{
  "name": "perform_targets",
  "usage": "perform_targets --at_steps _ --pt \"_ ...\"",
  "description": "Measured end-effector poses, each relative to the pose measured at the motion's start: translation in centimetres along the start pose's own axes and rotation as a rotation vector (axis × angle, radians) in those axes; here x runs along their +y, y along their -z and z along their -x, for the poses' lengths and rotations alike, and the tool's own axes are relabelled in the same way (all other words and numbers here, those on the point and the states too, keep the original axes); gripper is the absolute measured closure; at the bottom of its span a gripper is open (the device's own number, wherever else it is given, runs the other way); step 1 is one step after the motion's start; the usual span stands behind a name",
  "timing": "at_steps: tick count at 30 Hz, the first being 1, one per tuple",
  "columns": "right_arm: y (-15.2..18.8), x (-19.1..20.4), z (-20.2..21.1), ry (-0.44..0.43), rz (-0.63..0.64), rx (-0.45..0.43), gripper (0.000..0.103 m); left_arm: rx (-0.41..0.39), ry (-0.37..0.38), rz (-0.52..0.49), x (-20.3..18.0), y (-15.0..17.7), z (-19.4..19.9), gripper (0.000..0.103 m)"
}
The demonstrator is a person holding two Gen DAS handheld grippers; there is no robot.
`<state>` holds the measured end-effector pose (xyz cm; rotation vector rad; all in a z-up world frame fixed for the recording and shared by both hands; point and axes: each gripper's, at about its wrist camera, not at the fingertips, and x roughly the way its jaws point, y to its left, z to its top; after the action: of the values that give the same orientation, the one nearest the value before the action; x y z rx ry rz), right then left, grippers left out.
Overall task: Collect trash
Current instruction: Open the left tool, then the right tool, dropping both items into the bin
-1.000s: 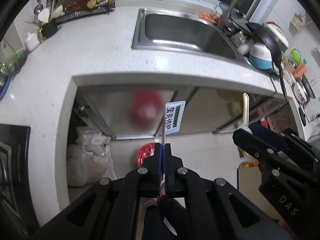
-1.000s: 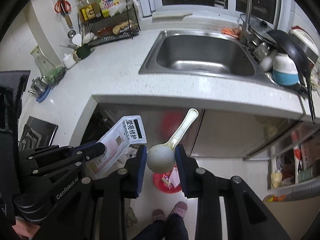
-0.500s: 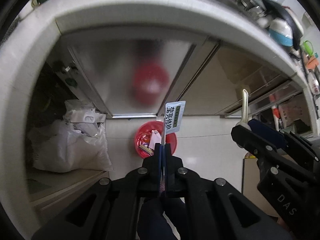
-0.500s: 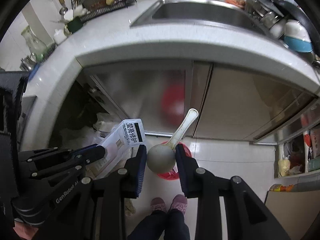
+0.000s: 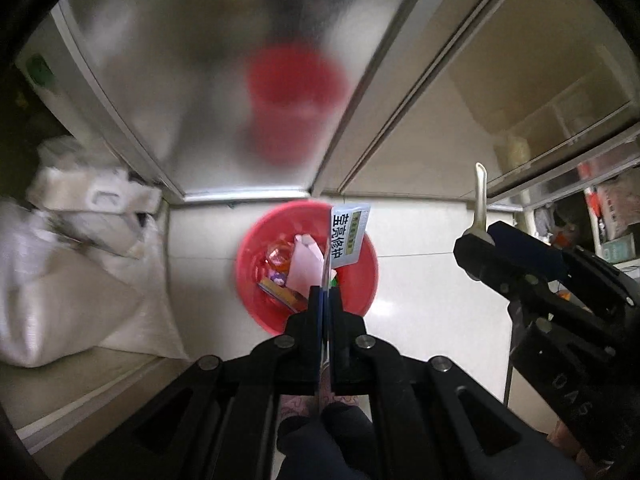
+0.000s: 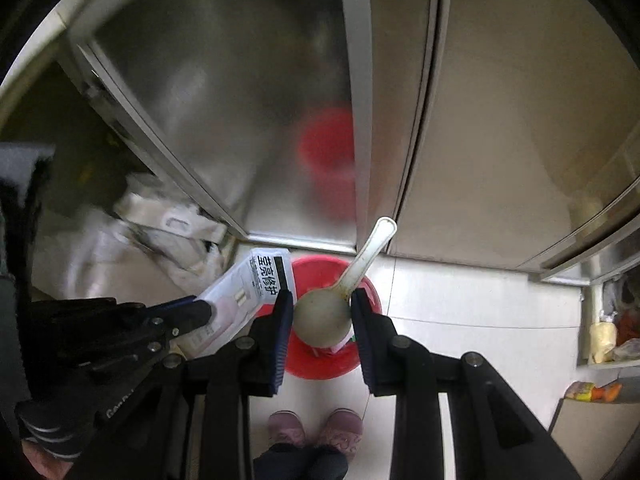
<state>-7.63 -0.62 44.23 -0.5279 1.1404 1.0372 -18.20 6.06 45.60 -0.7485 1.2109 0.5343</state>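
Note:
My left gripper (image 5: 325, 294) is shut on a flat white packet (image 5: 348, 236) with black Chinese print, held edge-on above the red bin (image 5: 362, 292) on the floor. The bin holds pink paper and colourful wrappers. My right gripper (image 6: 322, 314) is shut on the bowl of a white plastic spoon (image 6: 340, 292), handle pointing up and right, over the same red bin (image 6: 304, 364). The right gripper (image 5: 480, 248) shows at the right of the left wrist view, and the left gripper with the packet (image 6: 244, 296) shows at the left of the right wrist view.
Steel cabinet doors (image 5: 208, 80) stand behind the bin and mirror it. A white sack (image 5: 72, 280) and white bags lie to the left. A low shelf with packets (image 6: 604, 340) is at the right. My shoes (image 6: 316, 434) stand on the pale tiled floor.
Both grippers have dropped from counter height to low over the floor, still holding the packet and the spoon. The sink and counter have left the view and the red bin is now close beneath.

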Motion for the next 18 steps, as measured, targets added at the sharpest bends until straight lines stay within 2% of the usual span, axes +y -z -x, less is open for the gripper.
perform_targets --at_steps 4,6,7,8,9,10,11,15,18 --pt "2.0 -1.3 -5.3 0.004 0.003 0.035 0.075 0.024 -0.002 -0.012 0.5 0.6 -5.2 0.102" --pt "2.5 -1.1 -6.7 0.006 0.005 0.045 0.075 0.024 0.001 0.015 0.9 0.7 -6.6 0.095" --pt "2.7 -1.3 -7.2 0.006 0.005 0.049 0.075 0.027 0.008 0.031 1.3 0.8 -7.0 0.080" --pt "2.9 -1.4 -7.5 0.007 0.006 0.052 0.075 0.026 0.005 0.045 1.3 0.8 -7.3 0.058" --pt "3.0 -1.2 -7.5 0.006 0.005 0.052 0.075 0.018 -0.008 0.046 1.4 0.8 -7.3 0.047" --pt "3.1 -1.3 -7.4 0.004 0.006 0.052 0.075 0.006 -0.024 0.046 1.4 1.0 -7.2 0.029" --pt "3.3 -1.4 -7.2 0.004 0.008 0.053 0.075 0.004 -0.033 0.052 1.5 1.0 -7.0 0.023" --pt "3.5 -1.1 -6.0 -0.010 0.024 0.060 0.075 0.012 -0.016 0.106 2.5 1.4 -6.4 0.020" --pt "3.9 -1.3 -6.1 -0.027 0.046 0.069 0.075 0.001 -0.055 0.098 2.6 1.7 -6.0 0.015"
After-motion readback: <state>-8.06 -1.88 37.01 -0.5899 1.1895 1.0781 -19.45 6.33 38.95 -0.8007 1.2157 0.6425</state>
